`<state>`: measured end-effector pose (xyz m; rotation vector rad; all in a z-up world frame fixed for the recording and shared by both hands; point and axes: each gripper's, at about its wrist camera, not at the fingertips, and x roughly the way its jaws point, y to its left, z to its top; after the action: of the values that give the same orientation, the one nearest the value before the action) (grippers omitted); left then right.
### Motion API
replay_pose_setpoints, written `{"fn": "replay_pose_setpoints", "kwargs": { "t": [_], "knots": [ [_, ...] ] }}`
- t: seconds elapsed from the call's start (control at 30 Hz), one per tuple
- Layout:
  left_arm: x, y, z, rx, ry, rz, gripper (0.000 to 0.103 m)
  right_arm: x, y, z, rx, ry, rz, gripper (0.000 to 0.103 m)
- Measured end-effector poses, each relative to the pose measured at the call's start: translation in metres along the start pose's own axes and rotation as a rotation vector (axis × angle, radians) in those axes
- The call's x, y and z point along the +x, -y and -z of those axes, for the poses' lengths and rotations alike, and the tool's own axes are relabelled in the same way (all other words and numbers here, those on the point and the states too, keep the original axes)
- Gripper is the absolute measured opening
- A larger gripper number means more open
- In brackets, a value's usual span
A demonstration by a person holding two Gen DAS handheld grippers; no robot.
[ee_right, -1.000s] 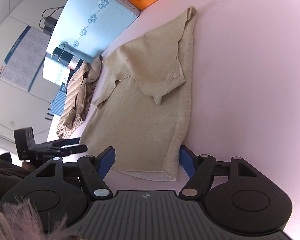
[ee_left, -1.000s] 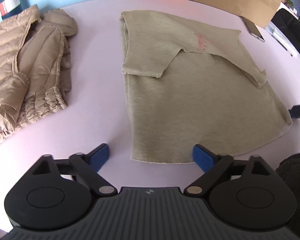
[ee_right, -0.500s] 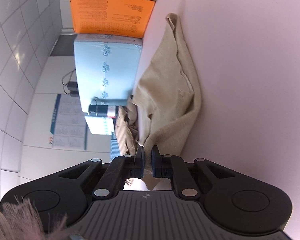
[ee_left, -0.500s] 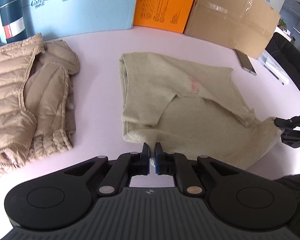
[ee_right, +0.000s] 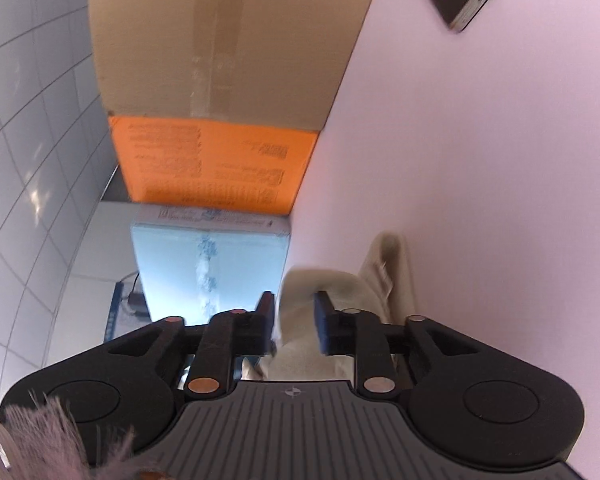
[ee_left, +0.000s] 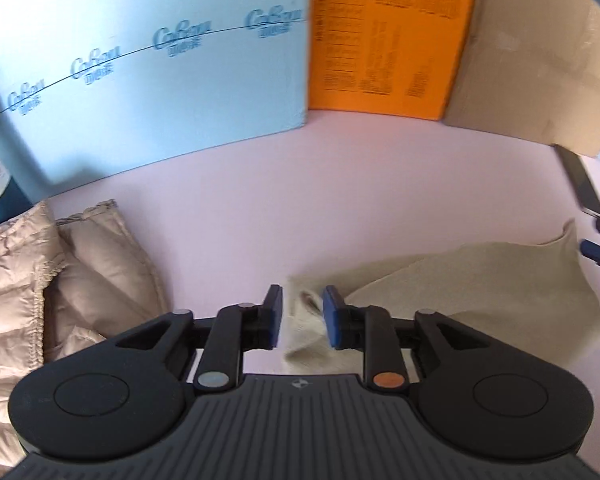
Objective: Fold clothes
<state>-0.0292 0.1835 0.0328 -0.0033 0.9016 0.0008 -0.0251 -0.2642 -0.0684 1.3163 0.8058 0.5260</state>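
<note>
Both claws, left [ee_left: 302, 316] & right [ee_right: 294, 322], carried the shirt [ee_left: 480, 292] hem up toward the boxes a sec ago & are now opening w/ cloth loose between them, so that fold looks done.

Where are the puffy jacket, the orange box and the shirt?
puffy jacket [ee_left: 100, 264]: left wrist view, on its quilted sleeve.
orange box [ee_left: 384, 36]: left wrist view, on its printed front.
shirt [ee_left: 500, 292]: left wrist view, on the flat beige cloth at the right.
</note>
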Motion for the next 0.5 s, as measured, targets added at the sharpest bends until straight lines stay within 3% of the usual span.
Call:
{"fn": "replay_pose_setpoints", "kwargs": {
  "t": [0.07, 0.13, 0.17, 0.33, 0.43, 0.5],
  "knots": [
    [-0.004, -0.012, 0.0, -0.058, 0.029, -0.028, 0.035, -0.004, 0.0, -0.001, -0.008, 0.027, -0.001, 0.035],
    [-0.015, -0.012, 0.011, -0.006, 0.059, -0.019, 0.05, -0.011, -0.007, 0.001, -0.06, 0.027, 0.009, 0.044],
    [-0.021, -0.012, 0.017, 0.022, 0.074, -0.013, 0.052, -0.014, -0.012, 0.003, -0.101, 0.017, 0.018, 0.044],
    [-0.039, 0.022, 0.035, 0.27, 0.112, 0.122, 0.053, -0.001, -0.047, 0.023, -0.378, -0.107, 0.087, 0.048],
    [-0.025, 0.045, 0.032, 0.33, 0.1, 0.165, 0.053, 0.037, -0.072, 0.039, -0.594, -0.22, 0.124, 0.055],
    [-0.008, 0.046, 0.024, 0.31, 0.077, 0.182, 0.053, 0.065, -0.076, 0.045, -0.652, -0.272, 0.094, 0.059]
  ]
}}
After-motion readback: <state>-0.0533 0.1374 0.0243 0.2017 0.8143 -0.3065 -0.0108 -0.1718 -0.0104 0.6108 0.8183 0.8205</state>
